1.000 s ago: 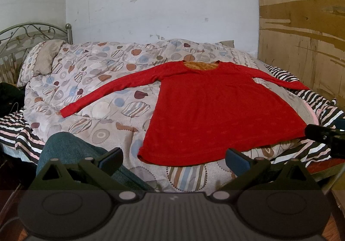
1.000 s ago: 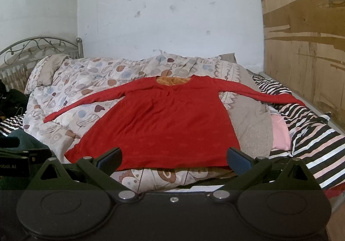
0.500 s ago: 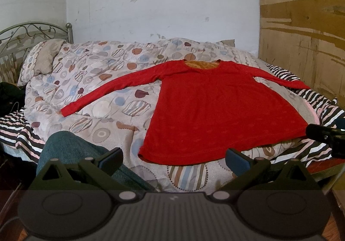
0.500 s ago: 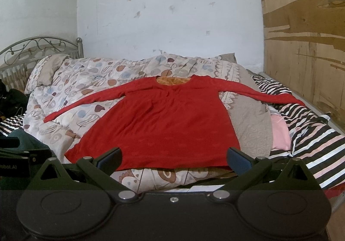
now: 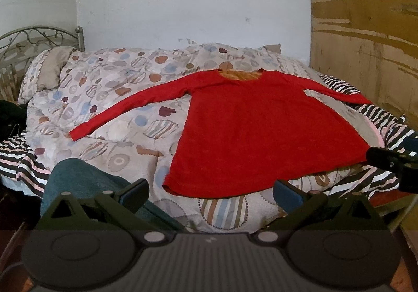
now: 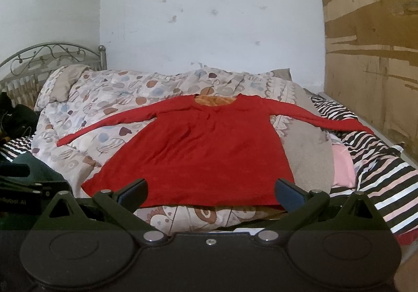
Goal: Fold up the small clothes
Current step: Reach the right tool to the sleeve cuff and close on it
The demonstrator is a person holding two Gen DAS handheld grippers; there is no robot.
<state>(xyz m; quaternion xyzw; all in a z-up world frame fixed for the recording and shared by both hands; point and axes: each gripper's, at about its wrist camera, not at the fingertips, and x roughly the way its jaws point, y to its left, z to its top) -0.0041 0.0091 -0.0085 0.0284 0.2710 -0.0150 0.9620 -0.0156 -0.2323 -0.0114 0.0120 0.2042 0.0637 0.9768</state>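
Headboard [image 5: 31, 38]: grey metal scrollwork at the far left end of the bed.
Knee [image 5: 78, 177]: a leg in blue-green denim, low in the left wrist view, just behind the left finger of the left claw and against the bed's near edge.
Left claw [image 5: 211, 191]: fingers spread wide, nothing between them. Held short of the bed's near edge, not touching any cloth.
Quilt [image 5: 117, 98]: pale, printed with dots and striped ovals, covering the left and middle of the bed.
Red top [image 5: 250, 130]: long-sleeved, spread flat and face up on the quilt, neckline toward the wall, hem toward both claws. Unfolded.
Left sleeve [image 5: 130, 106]: stretched straight out over the quilt toward the headboard side, cuff well apart from the left claw.
Hem, left wrist view [image 5: 209, 192]: lies beyond the gap between the spread fingers; the near left hem corner sits just past the left finger.
Hem, right wrist view [image 6: 203, 200]: runs across the gap between the fingers of the right claw, just beyond the tips.
Right claw [image 6: 211, 191]: fingers spread wide, gripping nothing, clear of the red top.
Right sleeve [image 6: 321, 119]: reaches across a grey cloth onto the striped blanket [image 6: 378, 161].
Wood panel [image 6: 371, 57]: upright at the far right, beside the bed.
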